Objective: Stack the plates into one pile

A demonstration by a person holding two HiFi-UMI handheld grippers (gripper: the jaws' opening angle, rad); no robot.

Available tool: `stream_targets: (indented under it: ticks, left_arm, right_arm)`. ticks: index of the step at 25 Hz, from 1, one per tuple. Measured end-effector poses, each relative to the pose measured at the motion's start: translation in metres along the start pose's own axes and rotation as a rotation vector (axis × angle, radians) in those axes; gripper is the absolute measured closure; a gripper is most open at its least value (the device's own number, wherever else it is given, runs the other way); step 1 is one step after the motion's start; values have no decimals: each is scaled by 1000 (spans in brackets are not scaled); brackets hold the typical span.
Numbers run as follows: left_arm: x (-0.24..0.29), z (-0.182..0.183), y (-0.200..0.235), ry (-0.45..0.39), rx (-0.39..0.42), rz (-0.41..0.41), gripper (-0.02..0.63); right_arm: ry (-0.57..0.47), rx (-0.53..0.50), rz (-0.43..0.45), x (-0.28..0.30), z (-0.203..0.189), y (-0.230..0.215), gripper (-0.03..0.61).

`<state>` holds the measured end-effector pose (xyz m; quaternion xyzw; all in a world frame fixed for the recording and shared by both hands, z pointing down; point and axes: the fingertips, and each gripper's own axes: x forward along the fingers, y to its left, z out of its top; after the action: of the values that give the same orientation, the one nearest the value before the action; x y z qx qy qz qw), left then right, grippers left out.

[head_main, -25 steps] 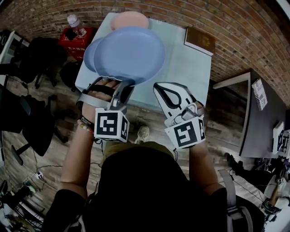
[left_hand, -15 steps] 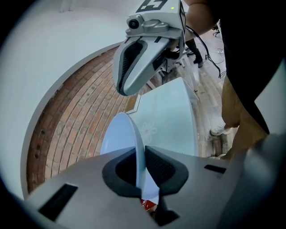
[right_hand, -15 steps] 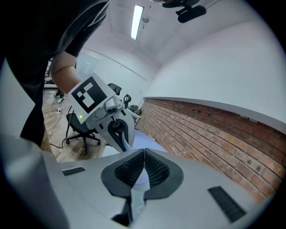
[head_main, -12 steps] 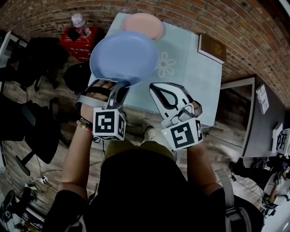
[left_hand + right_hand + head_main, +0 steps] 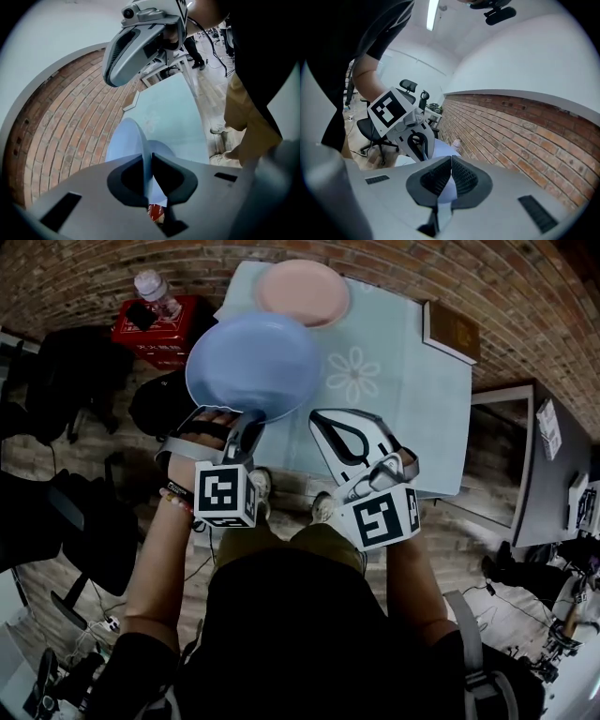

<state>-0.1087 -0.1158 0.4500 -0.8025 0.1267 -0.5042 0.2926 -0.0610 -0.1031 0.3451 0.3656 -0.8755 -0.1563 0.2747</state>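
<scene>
Blue plate (image 5: 253, 367): upper centre of head view, over table (image 5: 412, 409) left edge. Rim clamped by left gripper (image 5: 246, 420). Seen edge-on between the pinching jaws in left gripper view only.
Pink plate (image 5: 302, 292): top centre, flat on table; head view alone.
Right gripper (image 5: 326, 427): centre, empty. Jaws closed tip to tip, per right gripper view.
Red box (image 5: 155, 322): upper left.

The blue plate (image 5: 251, 362) has moved off the flower print (image 5: 354, 374).

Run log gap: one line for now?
left gripper: shut on round blue plate rim | right gripper: shut, empty | round pink plate: on table
</scene>
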Motion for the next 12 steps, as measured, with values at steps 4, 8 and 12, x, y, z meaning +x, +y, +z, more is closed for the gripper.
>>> stream_targets:
  ticks: [4,8,12]
  left_arm:
    - [16,-16,-6,-10,21,-55,575]
    - [26,-27,-16,-25,23,-104,574]
    - [37,-33,-31,-39,22,-157,574]
  right_arm:
    - [35,28,-15,17,-7,-4,543]
    - [63,35,-25,32,-11,-4,543]
    - [86,47,-40,40,-12,-4,543]
